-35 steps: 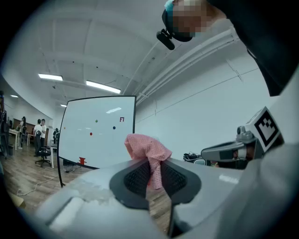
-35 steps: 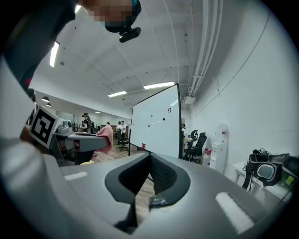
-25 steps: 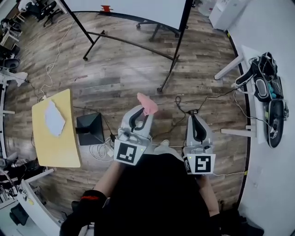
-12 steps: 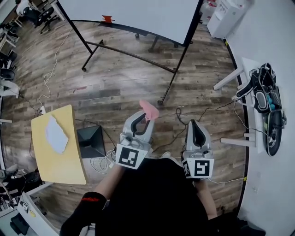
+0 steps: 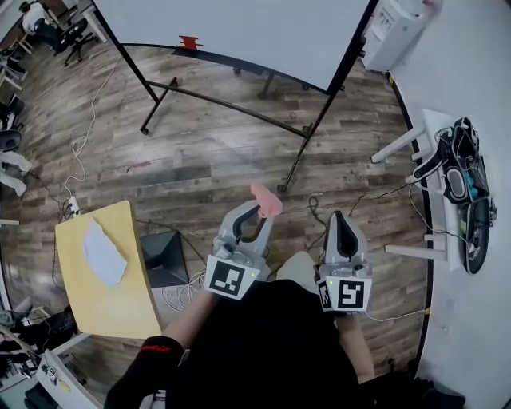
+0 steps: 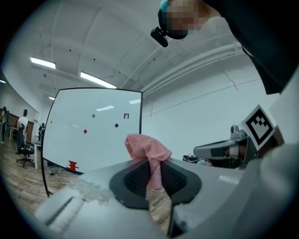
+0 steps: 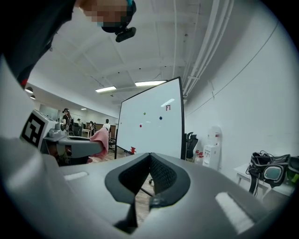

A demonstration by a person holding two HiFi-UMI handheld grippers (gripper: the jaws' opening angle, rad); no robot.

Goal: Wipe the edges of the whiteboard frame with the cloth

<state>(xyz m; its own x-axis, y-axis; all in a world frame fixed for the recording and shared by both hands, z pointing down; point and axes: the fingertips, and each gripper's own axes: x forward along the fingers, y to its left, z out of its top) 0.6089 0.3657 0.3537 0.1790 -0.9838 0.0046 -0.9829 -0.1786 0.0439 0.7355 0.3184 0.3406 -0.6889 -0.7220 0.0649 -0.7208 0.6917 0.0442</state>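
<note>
Between the jaws of your left gripper [image 6: 154, 176]: the pink cloth [image 6: 148, 148], pinched at its lower fold, the rest bunched loose above the tips. In the head view the wad pokes out ahead of the gripper, over the wood floor [image 5: 200, 136].

Right gripper [image 7: 148, 163]: jaws pressed together, nothing between them, held just beside the left.

Ahead, well apart from both, the whiteboard [image 5: 239, 24] stands on its wheeled stand. Its black frame [image 5: 350, 49] runs down the right side and along the bottom, with a red item [image 5: 188, 41] sitting on the lower edge. No contact with the frame yet; wiping judged not begun.

The cloth reads as light, soft and floppy, so it will fold and drag rather than push. Hold it low on the bunch so a fat pad leads; a thin pinch may slip out under rubbing.

Yellow worktop [image 5: 104, 272] to your left, out of play.
</note>
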